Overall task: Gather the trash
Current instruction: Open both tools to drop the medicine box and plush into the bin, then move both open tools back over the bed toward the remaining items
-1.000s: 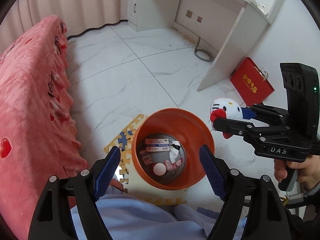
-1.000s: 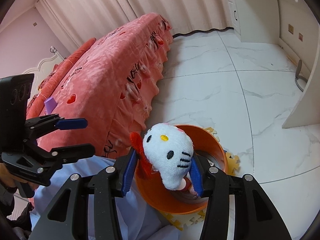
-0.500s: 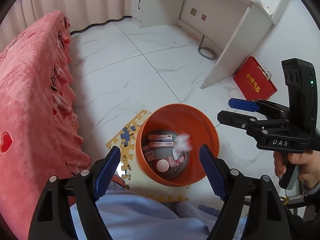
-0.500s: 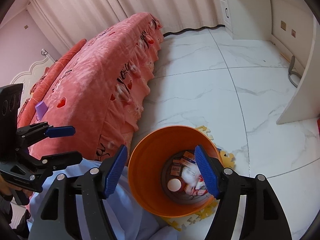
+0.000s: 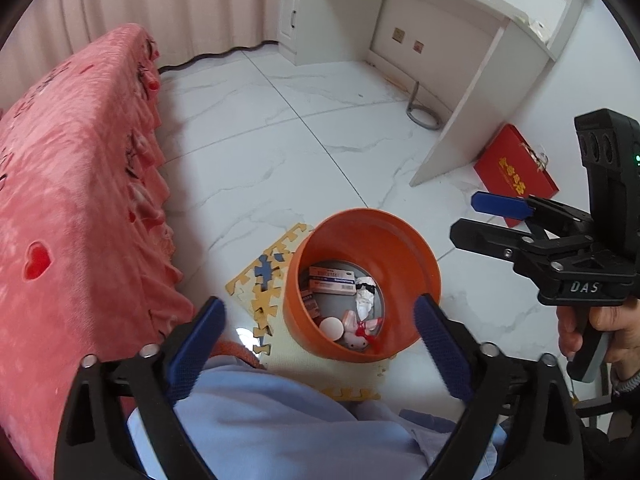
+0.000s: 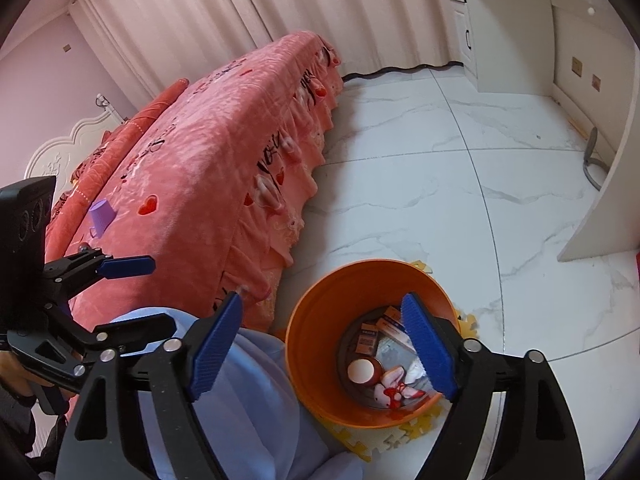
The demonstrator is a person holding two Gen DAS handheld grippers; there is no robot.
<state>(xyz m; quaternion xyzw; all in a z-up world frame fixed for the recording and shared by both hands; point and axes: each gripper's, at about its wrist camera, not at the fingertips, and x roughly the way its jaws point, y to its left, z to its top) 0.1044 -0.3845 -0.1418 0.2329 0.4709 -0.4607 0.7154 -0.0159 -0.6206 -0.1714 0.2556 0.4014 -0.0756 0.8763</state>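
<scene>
An orange bin (image 5: 360, 216) (image 6: 320, 320) stands on the floor below both grippers. Inside it lies a white plush toy with a red bow (image 5: 358, 334) (image 6: 394, 390), beside small boxes (image 5: 332, 280), a white round lid (image 6: 360, 370) and crumpled paper (image 5: 366, 296). My right gripper (image 6: 322, 300) hovers over the bin; its jaws are opening and hold nothing. It also shows at the right of the left wrist view (image 5: 466, 218). My left gripper (image 5: 318, 306) hangs above the bin's near side, jaws opening, nothing between them.
A pink-covered bed (image 5: 72, 184) fills the left, with a purple cup (image 6: 102, 214) on it. A yellow foam puzzle mat (image 5: 256, 280) lies under the bin. A red box (image 5: 516, 168) leans by the white desk (image 5: 480, 88). A person's light-blue-clad legs (image 5: 260, 420) are close below.
The plush toy left the right gripper and dropped into the bin. The right jaws spread wide. The left jaws also widened, and the view shifted slightly back from the bin.
</scene>
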